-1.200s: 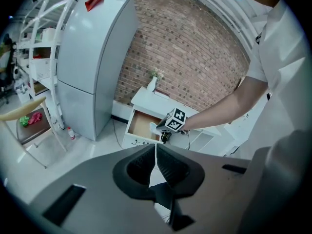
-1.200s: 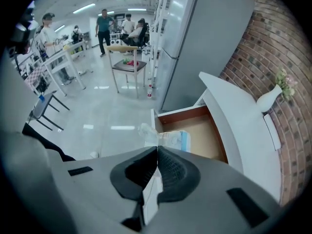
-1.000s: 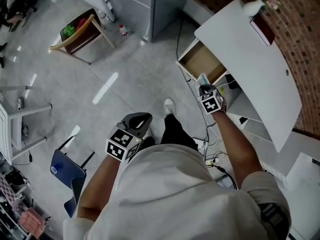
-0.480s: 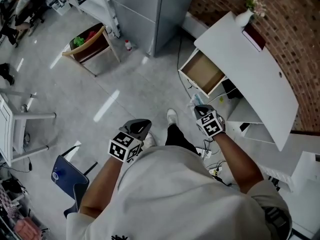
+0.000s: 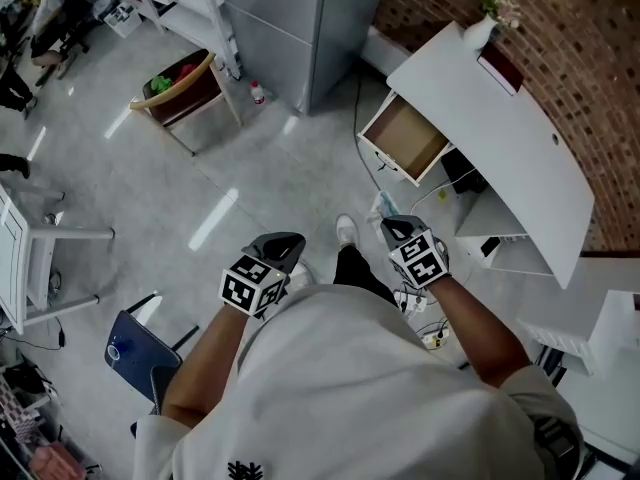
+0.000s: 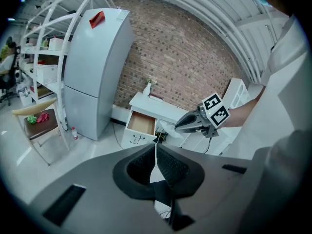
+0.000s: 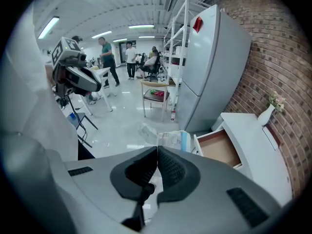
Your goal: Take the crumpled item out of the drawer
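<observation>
The right gripper (image 7: 157,152) is clamped on the crumpled item (image 7: 168,139), apparently a plastic wrapper, held well apart from the open drawer (image 5: 404,139). The left gripper (image 6: 156,154) has its jaws together with nothing between them.

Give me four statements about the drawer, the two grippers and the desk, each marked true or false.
1. The drawer stands open. True.
2. The right gripper holds nothing. False: it is shut on the crumpled item, which is out of the drawer.
3. The left gripper has its jaws wide apart. False: its jaws are together, with nothing between them.
4. A white vase stands on the desk. True.
</observation>
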